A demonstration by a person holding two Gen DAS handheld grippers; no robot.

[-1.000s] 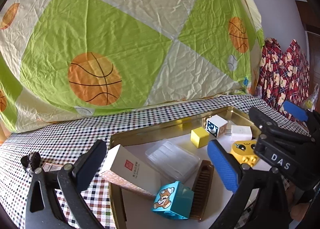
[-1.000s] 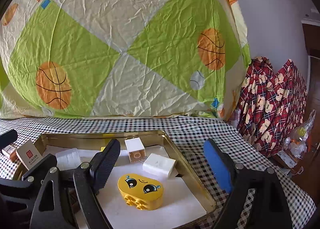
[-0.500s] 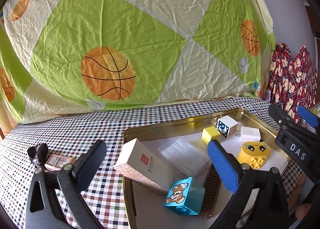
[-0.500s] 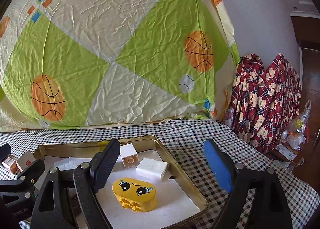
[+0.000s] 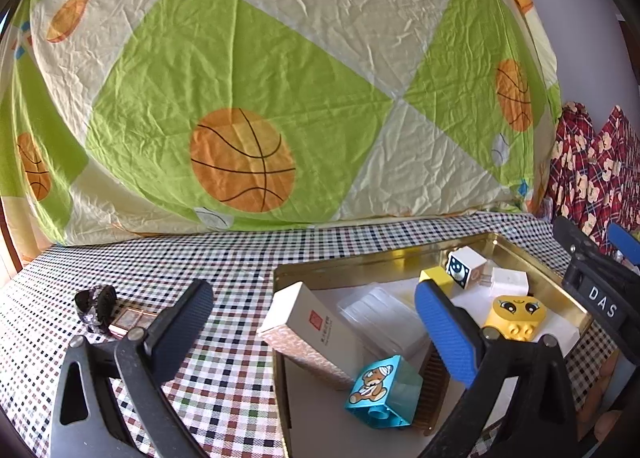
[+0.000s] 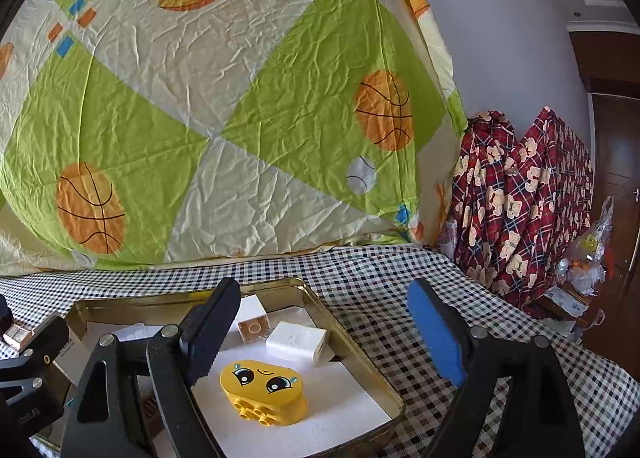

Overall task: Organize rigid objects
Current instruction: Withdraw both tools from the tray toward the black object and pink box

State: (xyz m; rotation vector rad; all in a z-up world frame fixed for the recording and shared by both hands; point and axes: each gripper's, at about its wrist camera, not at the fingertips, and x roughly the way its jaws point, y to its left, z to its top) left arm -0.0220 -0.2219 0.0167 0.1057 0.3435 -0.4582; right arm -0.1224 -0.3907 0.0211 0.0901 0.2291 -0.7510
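A gold metal tray point(image 5: 360, 268) on the checked tablecloth holds a white box with a red mark point(image 5: 316, 328), a clear plastic case point(image 5: 380, 318), a cyan bear block point(image 5: 384, 392), a brown comb point(image 5: 434, 378), a yellow cube point(image 5: 434, 278), a white printed cube point(image 5: 464, 264), a white charger point(image 5: 510, 282) and a yellow face block point(image 5: 516, 314). My left gripper point(image 5: 316, 342) is open and empty above the tray's left edge. My right gripper point(image 6: 324, 332) is open and empty above the yellow face block point(image 6: 264, 386) and the tray's right rim point(image 6: 360, 354).
A black hair clip point(image 5: 96, 308) and a small pink palette point(image 5: 130, 320) lie on the cloth left of the tray. A basketball-print sheet point(image 5: 280, 98) hangs behind the table. Red plaid fabric point(image 6: 520, 198) hangs past the table's right end.
Both grippers have drawn back and up from the tray, both still open. The left view has swung left, showing more cloth and the hair clip.
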